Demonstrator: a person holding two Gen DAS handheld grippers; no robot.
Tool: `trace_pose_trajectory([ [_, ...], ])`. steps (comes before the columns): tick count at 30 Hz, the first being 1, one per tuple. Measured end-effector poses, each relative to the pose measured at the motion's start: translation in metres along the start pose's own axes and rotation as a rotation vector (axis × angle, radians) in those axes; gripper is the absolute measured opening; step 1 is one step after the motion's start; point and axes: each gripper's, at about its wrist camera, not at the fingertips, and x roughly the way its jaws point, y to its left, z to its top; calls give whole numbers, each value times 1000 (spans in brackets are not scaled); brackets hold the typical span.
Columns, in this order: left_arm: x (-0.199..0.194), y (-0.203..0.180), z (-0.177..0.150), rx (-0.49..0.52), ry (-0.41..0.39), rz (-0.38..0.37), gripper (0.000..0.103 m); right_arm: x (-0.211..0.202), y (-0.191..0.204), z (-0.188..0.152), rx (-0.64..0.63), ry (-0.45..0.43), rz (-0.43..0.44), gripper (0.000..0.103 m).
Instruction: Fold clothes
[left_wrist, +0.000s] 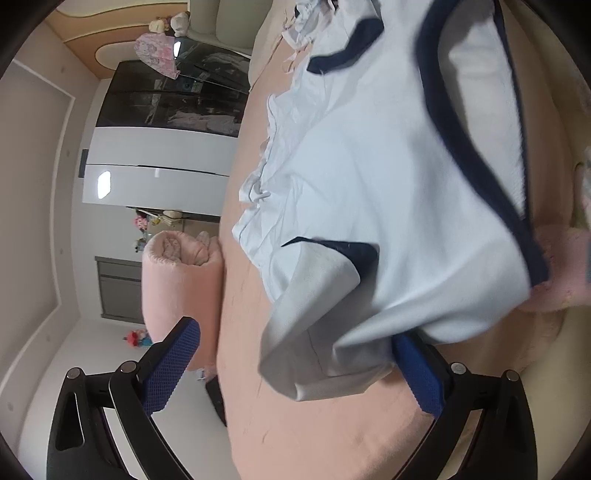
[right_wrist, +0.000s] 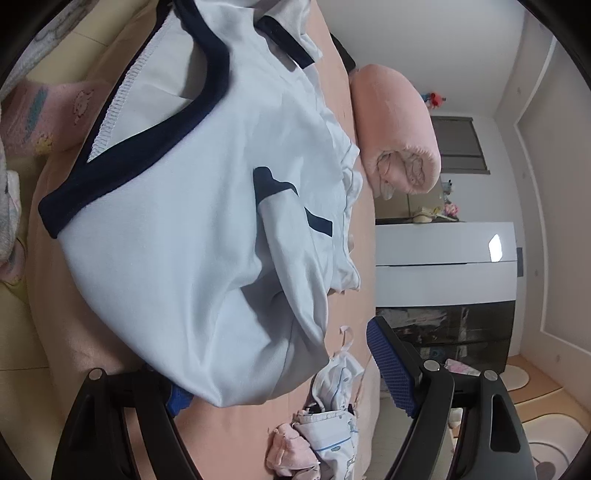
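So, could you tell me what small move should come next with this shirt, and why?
Probably close both grippers on the pale blue shirt: the left gripper and right gripper stand open, each with one finger under a shirt edge, nothing yet pinched.

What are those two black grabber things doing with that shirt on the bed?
A person is folding clothes with a grabber in each hand. A pale blue shirt with dark blue trim lies on the pink bed cover. The left gripper and the right gripper both sit at the shirt's edges with their fingers wide apart, so neither is pinching it. A small heap of other clothes waits nearby.
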Motion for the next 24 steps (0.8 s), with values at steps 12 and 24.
trace_pose_trajectory([
  [12,-52,59,-33,-52,32,107,103,-38,-55,-34,288,119,26,82],
  [24,-79,134,55,-195,-62,276,103,-59,-126,-27,653,119,22,82],
])
